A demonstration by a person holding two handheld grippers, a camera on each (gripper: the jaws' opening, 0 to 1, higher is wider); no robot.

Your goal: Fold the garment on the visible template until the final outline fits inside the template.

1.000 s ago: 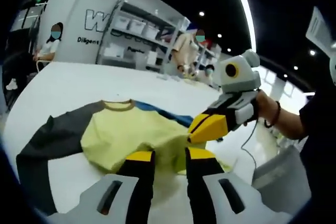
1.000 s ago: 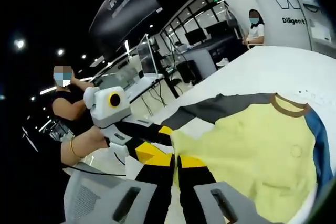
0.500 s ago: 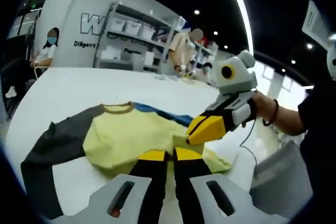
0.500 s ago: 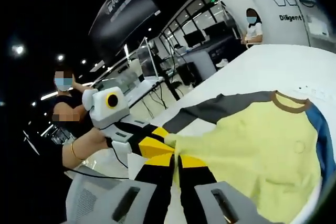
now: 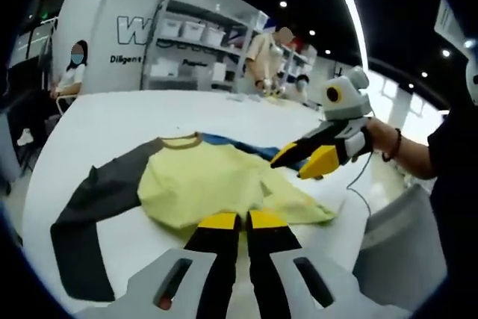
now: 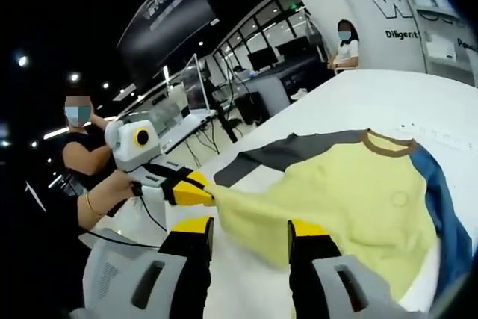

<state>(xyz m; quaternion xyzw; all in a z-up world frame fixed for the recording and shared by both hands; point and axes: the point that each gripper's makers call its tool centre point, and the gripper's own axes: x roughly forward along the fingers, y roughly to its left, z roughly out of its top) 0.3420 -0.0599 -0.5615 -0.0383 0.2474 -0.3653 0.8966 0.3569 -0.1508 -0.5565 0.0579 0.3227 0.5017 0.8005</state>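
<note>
The soft, light yellow garment [image 5: 213, 181] lay spread on the white table [image 5: 89, 121], its near hem pinched by the clenched left gripper [image 5: 234, 220] while the right gripper [image 6: 246, 231] stood released, and the limp hem corners looked best for gripping.

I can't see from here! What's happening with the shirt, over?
Left tool shut on yellow shirt hem. Right tool open, off the cloth. Shirt spread on white table, unfolded. Nothing in the way.
</note>
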